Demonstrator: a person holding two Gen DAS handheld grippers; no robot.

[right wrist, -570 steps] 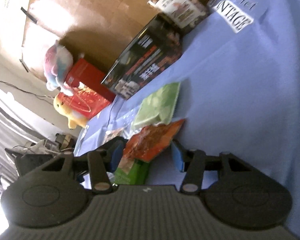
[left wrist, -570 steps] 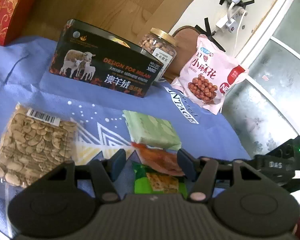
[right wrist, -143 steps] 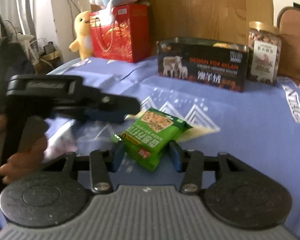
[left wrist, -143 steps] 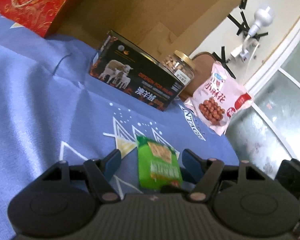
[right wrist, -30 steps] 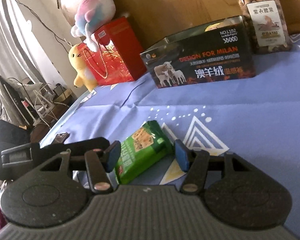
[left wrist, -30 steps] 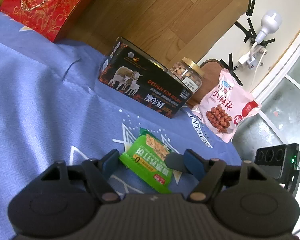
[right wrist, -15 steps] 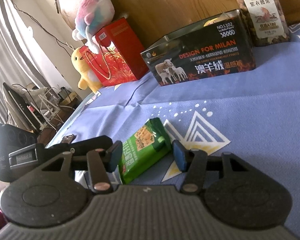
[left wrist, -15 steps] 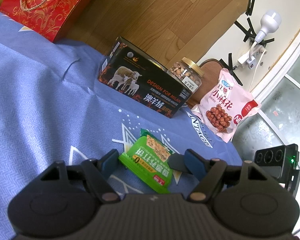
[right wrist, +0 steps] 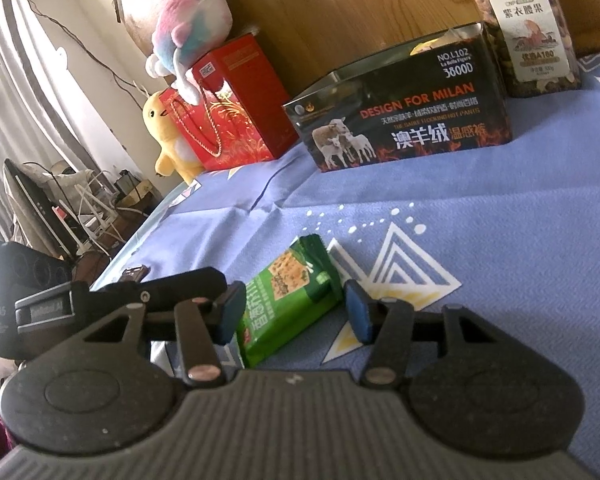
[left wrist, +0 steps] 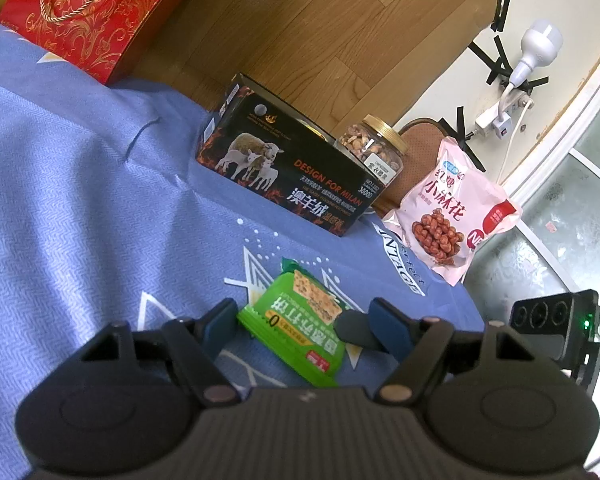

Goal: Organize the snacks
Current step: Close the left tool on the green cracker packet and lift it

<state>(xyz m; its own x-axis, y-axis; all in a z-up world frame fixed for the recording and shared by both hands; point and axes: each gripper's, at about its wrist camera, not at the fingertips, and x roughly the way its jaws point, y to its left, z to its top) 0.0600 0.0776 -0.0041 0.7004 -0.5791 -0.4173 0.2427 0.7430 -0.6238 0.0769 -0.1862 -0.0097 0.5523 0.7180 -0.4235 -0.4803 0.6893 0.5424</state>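
A: Where was the snack?

B: A green pack (left wrist: 300, 326) lay flat on the blue cloth (left wrist: 80, 208), near its front edge, well short of the black box (left wrist: 284, 176), the nut jar (left wrist: 374, 152) and the pink bag (left wrist: 448, 216) at the back.

A: And the tools?

B: The left gripper (left wrist: 302, 324) stood spread, a finger on either side of the pack, no pad clearly pressing it. The right gripper (right wrist: 294, 308) came from the other side; its jaws had just been closing around the same pack, the far pad close to its edge. Whether either pad had made contact could not be told.

A: How would the pack handle?

B: Likely light, with slick crinkly film over brittle crackers. It looked plump and soft at the sealed ends, firmer in the middle. A hold across the short width at mid-length seemed safest. A hard squeeze might crush the crackers, and a loose one might let the film slide.
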